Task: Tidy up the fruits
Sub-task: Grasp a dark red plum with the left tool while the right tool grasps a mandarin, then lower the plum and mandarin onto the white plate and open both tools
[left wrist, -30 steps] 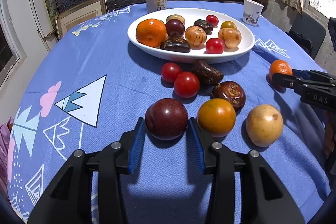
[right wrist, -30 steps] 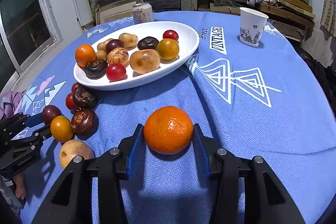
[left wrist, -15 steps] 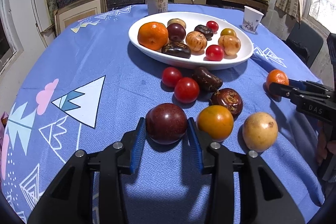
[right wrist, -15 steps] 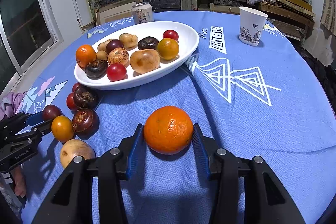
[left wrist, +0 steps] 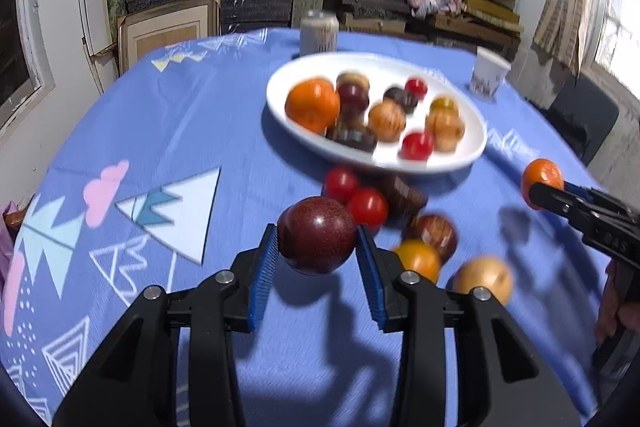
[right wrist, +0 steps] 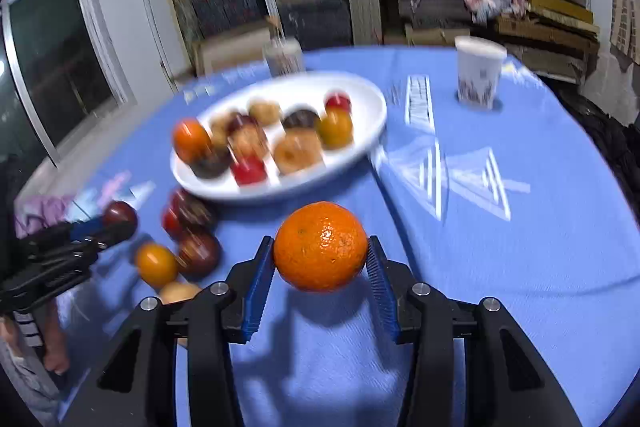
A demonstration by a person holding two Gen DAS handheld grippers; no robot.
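The left claw (left wrist: 317, 254) was clenched on a round, dark-red, speckled plum-like fruit (left wrist: 317, 235), its blue ribbed pads pressing both sides, the fruit clear of the blue patterned cloth on the bench (left wrist: 160, 131) with its shadow beneath. The right claw (right wrist: 321, 269) likewise gripped a round orange mandarin (right wrist: 321, 246) between its pads, held above the cloth.

Just beyond and to the right of the left claw, loose fruit lay on the bench: two small red tomatoes (left wrist: 355, 195), a dark brown oblong fruit (left wrist: 402, 193), a brown-red round fruit (left wrist: 433, 233), a yellow-orange round fruit (left wrist: 418, 259) and a pale yellow round fruit (left wrist: 483, 279).

Farther ahead of both claws stood the white oval ceramic dish (left wrist: 460, 159), holding about ten fruits. Beyond it were a metal can (left wrist: 319, 31) and a white paper cup (right wrist: 478, 73).

By my judgement the sorting was roughly past halfway: two fruits were in hand, six waited on the bench, and all presumably belonged in the dish.
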